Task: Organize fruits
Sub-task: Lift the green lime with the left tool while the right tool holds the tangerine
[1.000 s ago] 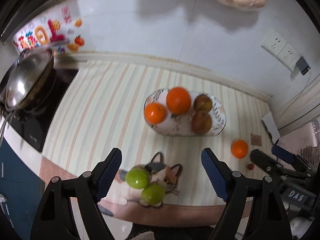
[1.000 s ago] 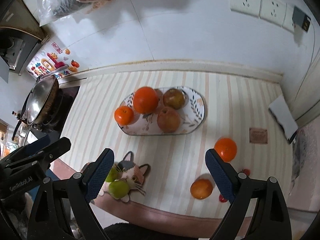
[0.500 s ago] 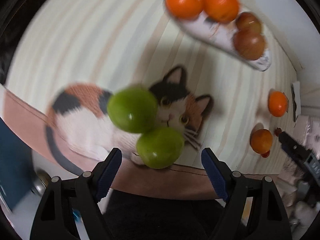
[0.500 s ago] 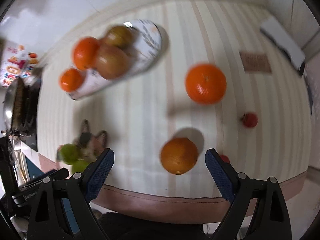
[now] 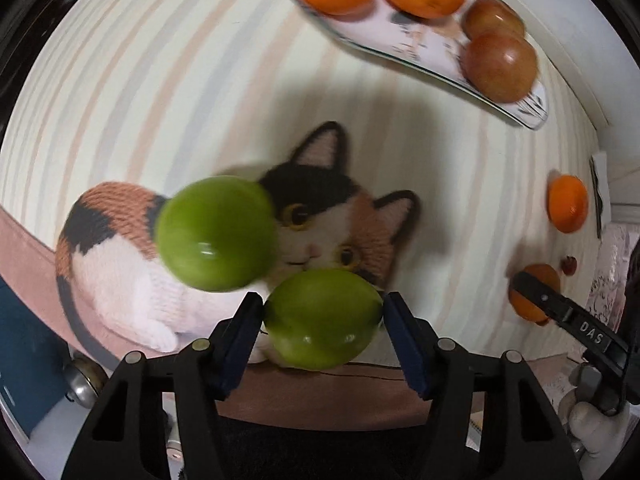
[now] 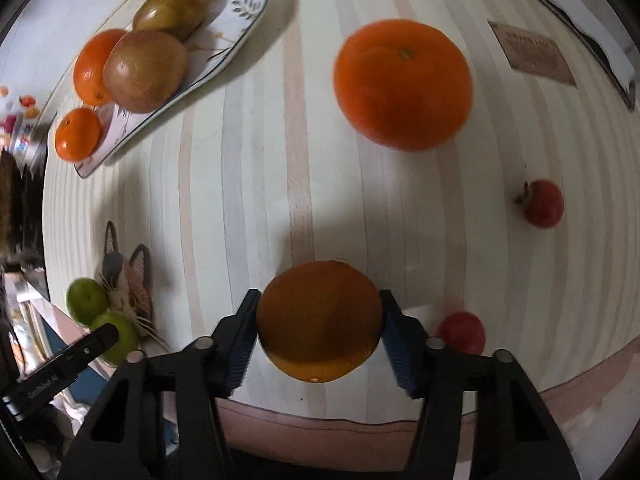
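Note:
In the left wrist view my left gripper (image 5: 322, 316) is shut on a green fruit (image 5: 322, 322) lying on the cat picture of the mat. A second green fruit (image 5: 216, 232) lies just left of it. In the right wrist view my right gripper (image 6: 318, 320) is shut on an orange (image 6: 318, 322) near the mat's front edge. A bigger orange (image 6: 402, 84) lies beyond it. The patterned plate (image 6: 236, 20) at the far left holds two oranges and two brownish apples. The plate also shows in the left wrist view (image 5: 420, 52).
Two small red fruits (image 6: 544, 204) (image 6: 462, 332) lie right of the held orange. A brown card (image 6: 532, 54) and a white paper (image 6: 584, 32) lie at the far right. The striped mat (image 6: 256, 184) ends at a pink border at the counter's front edge.
Both grippers have dropped lower and closed: the left on the nearer green fruit, the right on the nearer orange. A second ago both were open and high above the counter.

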Available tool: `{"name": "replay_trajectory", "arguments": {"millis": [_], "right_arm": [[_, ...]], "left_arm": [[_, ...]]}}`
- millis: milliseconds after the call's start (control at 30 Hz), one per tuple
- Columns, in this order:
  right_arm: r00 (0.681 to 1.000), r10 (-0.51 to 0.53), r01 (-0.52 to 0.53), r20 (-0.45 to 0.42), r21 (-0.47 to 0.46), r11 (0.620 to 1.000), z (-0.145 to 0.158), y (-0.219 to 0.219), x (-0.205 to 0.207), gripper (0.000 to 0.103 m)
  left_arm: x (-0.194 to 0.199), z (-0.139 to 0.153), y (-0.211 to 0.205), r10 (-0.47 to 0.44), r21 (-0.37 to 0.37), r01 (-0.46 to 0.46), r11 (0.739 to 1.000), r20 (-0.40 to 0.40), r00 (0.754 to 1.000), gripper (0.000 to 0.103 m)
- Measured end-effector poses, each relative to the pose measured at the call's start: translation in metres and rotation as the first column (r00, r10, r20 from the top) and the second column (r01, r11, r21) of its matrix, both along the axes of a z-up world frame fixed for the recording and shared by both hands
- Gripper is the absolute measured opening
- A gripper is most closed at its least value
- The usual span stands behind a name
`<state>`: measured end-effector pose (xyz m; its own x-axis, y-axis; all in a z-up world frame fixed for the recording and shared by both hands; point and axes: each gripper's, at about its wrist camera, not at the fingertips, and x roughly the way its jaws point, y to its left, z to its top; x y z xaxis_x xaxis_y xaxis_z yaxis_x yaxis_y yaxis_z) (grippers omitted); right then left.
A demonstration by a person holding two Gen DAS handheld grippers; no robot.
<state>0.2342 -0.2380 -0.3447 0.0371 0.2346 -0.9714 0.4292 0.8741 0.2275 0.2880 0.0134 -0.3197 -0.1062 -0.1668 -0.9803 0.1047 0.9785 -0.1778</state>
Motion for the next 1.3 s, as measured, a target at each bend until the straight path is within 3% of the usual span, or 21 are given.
{"name": "replay_trajectory", "arguments": {"millis": [400, 700, 900, 1100, 1167, 1200, 1300], "right_arm": [[0.990, 0.140, -0.140, -0.006, -0.042, 0.989, -0.001, 0.040, 0.008, 0.060], [0.990, 0.140, -0.140, -0.002, -0.020, 0.990, -0.003, 0.041, 0.006, 0.059], [0.988, 0.152, -0.151, 0.041, -0.018, 0.988, 0.008, 0.038, 0.009, 0.059], [0.975, 0.159, -0.159, 0.156, -0.013, 0.987, 0.045, 0.041, 0.043, 0.059], [0.969, 0.164, -0.167, 0.187, 0.001, 0.986, 0.054, 0.045, 0.060, 0.059], [0.966, 0.164, -0.170, 0.201, 0.011, 0.985, 0.058, 0.048, 0.070, 0.059], [0.956, 0.171, -0.183, 0.237, 0.027, 0.983, 0.068, 0.058, 0.105, 0.059]], "left_arm": [[-0.004, 0.005, -0.056, -0.142, 0.051, 0.139, 0.989, 0.057, 0.988, 0.061], [0.012, 0.008, -0.064, -0.156, 0.068, 0.151, 0.986, 0.072, 0.985, 0.060], [0.014, 0.020, -0.063, -0.126, 0.018, 0.125, 0.992, 0.071, 0.990, 0.059], [0.056, 0.061, -0.052, -0.054, -0.068, 0.062, 0.996, 0.117, 0.992, 0.056], [0.078, 0.067, -0.045, -0.024, -0.084, 0.035, 0.996, 0.130, 0.991, 0.050], [0.090, 0.070, -0.043, -0.012, -0.092, 0.025, 0.995, 0.137, 0.991, 0.039], [0.125, 0.073, -0.046, 0.006, -0.096, 0.008, 0.995, 0.149, 0.989, 0.039]]}}
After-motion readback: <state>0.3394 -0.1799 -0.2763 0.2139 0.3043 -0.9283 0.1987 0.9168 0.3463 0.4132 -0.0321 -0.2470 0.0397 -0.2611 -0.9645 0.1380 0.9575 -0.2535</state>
